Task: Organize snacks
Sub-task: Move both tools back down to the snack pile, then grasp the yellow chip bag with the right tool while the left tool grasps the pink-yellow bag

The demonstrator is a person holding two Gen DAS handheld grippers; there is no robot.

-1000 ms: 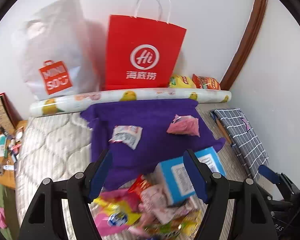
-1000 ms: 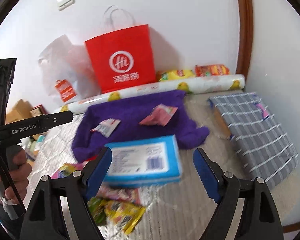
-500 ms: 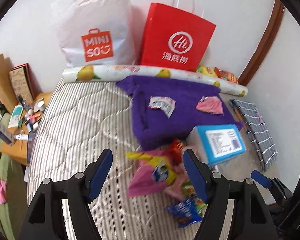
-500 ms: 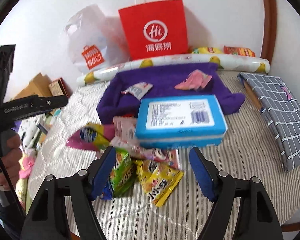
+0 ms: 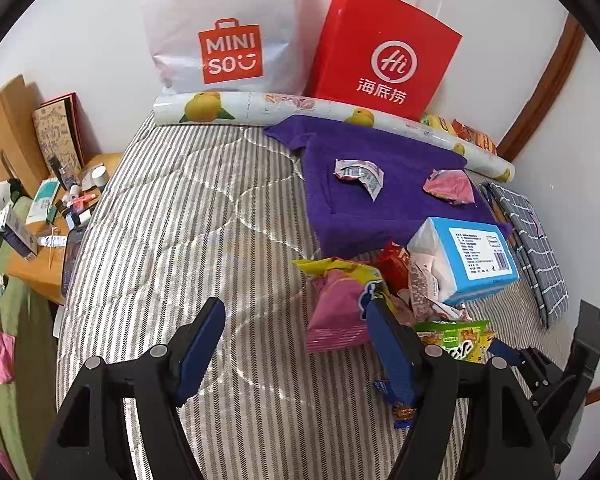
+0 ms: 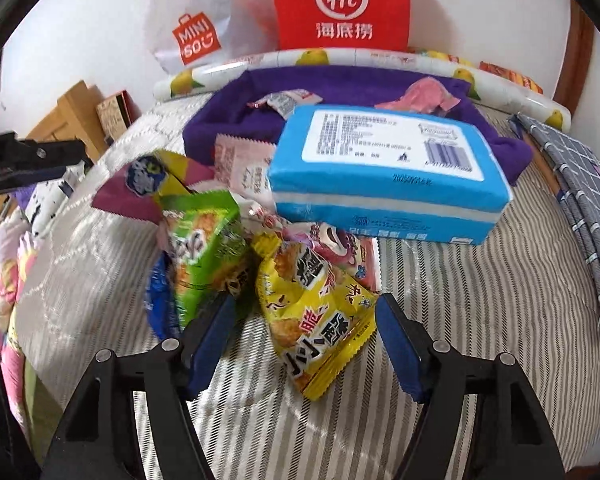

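Note:
A heap of snack packets lies on the striped mattress [image 5: 188, 220], beside a blue tissue pack [image 6: 384, 168] that rests partly on it. My right gripper [image 6: 304, 312] points down at the heap, its jaws closing. The yellow packet [image 6: 320, 344] lies between its fingers, which do not press it. A green packet [image 6: 204, 248] sits just left of it. My left gripper [image 5: 296, 320] is open over bare mattress, its right finger beside the pink packet [image 5: 336, 308]. Two wrappers [image 5: 360, 174] lie on a purple towel [image 5: 380, 208].
A red paper bag [image 5: 380, 52] and a white plastic bag [image 5: 220, 32] stand against the far wall behind a fruit-print roll [image 5: 260, 106]. A grey checked cloth [image 5: 540, 248] lies at the right edge. A cluttered bedside table [image 5: 52, 216] is on the left.
Both grippers have dropped closer to the mattress. The left one has swung left, so the heap now lies to its right. The right jaws have narrowed around the yellow packet.

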